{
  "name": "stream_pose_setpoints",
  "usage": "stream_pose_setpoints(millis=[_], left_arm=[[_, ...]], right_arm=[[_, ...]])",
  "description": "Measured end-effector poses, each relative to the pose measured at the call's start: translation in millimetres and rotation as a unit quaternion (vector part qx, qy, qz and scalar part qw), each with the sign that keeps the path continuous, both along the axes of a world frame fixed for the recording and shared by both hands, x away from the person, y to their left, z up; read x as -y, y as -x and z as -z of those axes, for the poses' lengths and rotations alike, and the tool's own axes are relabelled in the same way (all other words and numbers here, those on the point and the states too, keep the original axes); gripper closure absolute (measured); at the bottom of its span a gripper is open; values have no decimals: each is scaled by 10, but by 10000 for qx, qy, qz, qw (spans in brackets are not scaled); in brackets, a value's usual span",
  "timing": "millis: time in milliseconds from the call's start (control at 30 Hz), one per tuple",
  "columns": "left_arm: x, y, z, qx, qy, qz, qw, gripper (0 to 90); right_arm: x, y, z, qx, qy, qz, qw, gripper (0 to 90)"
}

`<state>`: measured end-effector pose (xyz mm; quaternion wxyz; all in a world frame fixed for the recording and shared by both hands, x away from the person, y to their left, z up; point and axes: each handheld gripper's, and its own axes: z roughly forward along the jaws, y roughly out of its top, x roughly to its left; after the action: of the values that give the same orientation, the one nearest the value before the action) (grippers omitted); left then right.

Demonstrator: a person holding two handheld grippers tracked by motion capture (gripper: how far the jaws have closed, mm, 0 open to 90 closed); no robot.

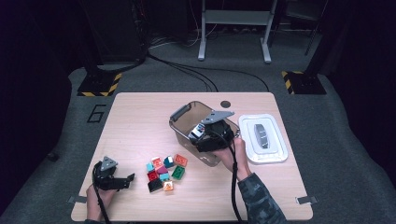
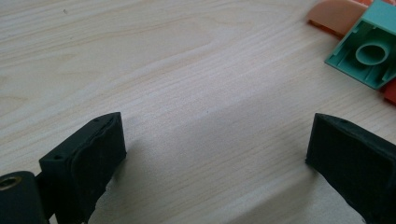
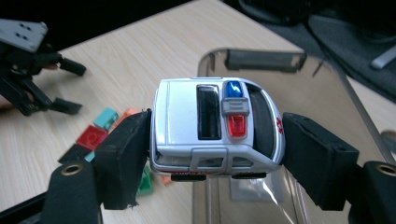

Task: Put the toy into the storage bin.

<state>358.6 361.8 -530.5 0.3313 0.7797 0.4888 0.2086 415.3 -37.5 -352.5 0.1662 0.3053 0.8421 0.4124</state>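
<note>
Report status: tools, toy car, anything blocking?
Right tool shut on toy car, above bin. Left tool open, near blocks. Nothing blocking.

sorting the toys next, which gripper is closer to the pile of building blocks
Left. The left gripper rests on the table just beside the building blocks. The right gripper is farther off, over the clear bin, holding a toy ambulance.

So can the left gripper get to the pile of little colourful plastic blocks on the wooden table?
Probably yes. The left gripper lies with jaws open beside the pile of colourful plastic blocks, and bare wooden table lies between them.
</note>
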Motion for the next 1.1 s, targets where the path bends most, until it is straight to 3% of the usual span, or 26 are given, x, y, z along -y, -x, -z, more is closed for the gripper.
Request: stream_pose_setpoints(millis=[267,567,600,633,667,733,833,1100], left_arm=[[0,2,-1,-11,0,0,10000,43],[0,0,0,0,0,1,10000,42],[0,0,0,0,0,1,10000,42],[0,0,0,0,0,1,10000,42],[0,0,0,0,0,0,10000,42],[2,3,-1,-14,9,-8,10000,42],[4,4,5,11,31,-21,10000,46],[4,5,3,4,28,-23,10000,47]], right_arm=[[174,-148,99,-368,211,113,9990,249],[286,-201,185,-751,392,187,9962,253],[295,-202,194,-796,385,173,9959,320],[295,-202,194,-796,385,173,9959,320],[319,-191,199,-747,396,154,9963,444],[335,-199,210,-799,363,148,9960,475],[339,-229,238,-884,446,250,9948,471],[407,-181,245,-762,386,410,9955,417]])
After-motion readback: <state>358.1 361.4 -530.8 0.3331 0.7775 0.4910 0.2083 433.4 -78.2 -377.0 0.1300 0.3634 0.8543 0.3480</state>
